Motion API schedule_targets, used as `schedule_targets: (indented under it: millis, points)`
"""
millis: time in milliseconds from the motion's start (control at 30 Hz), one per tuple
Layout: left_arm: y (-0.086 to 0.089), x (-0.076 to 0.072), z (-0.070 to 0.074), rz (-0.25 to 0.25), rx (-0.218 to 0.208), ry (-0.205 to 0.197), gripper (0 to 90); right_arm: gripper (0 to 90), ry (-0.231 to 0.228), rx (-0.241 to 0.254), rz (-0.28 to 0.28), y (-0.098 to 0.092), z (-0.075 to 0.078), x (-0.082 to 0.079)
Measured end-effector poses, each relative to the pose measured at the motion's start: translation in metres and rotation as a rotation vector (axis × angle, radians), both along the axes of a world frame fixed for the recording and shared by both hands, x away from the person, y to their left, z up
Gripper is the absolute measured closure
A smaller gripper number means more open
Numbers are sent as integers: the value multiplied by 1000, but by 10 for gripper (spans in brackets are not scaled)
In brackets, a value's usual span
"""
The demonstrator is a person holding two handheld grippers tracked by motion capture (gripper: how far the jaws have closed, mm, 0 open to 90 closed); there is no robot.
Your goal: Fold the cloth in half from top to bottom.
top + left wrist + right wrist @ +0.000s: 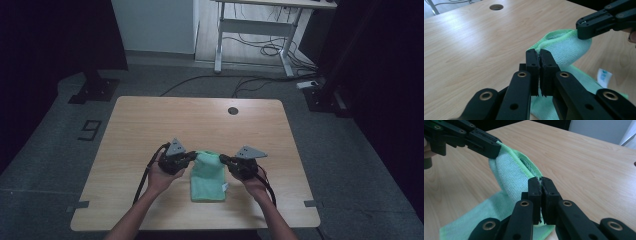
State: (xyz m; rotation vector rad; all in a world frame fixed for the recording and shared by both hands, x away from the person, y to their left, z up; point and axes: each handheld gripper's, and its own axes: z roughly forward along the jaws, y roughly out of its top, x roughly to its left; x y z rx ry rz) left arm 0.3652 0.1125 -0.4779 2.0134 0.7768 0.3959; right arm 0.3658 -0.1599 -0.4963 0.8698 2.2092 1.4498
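- The left gripper (192,156) is clenched on the left far corner of the green microfibre cloth (208,177), its jaws pressed together with a sliver of fabric pinched between them (plain in the left gripper view).
- The cloth lies folded on the wooden table (150,125), near its front edge; its far end is lifted off the wood and humps up between the two grippers, while a white label (225,187) sticks out at the right edge.
- The right gripper (223,159) is likewise clamped on the cloth's right far corner.
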Motion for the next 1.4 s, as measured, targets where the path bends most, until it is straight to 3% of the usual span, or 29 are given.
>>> schedule_targets:
  millis: [667, 900, 1067, 1200, 1267, 1300, 1400]
  points:
    - [-2, -60, -30, -70, 79, 28, 858, 858, 64, -35, 74, -5, -28, -40]
    - [-3, -68, -46, -76, 114, 58, 846, 849, 94, -76, 96, -4, -44, -52]
    - [-6, -70, -51, -86, 128, 66, 829, 835, 116, -71, 96, -6, -51, -53]
    - [-6, -72, -54, -113, 126, 79, 768, 749, 129, -80, 113, -7, -51, -56]
    - [-5, -76, -51, -132, 123, 63, 708, 651, 128, -81, 125, -8, -49, -59]
    - [-5, -77, -50, -135, 116, 57, 651, 605, 112, -76, 123, -9, -45, -61]
    - [-1, -81, -39, -139, 76, 37, 595, 554, 77, -39, 120, -13, -35, -66]
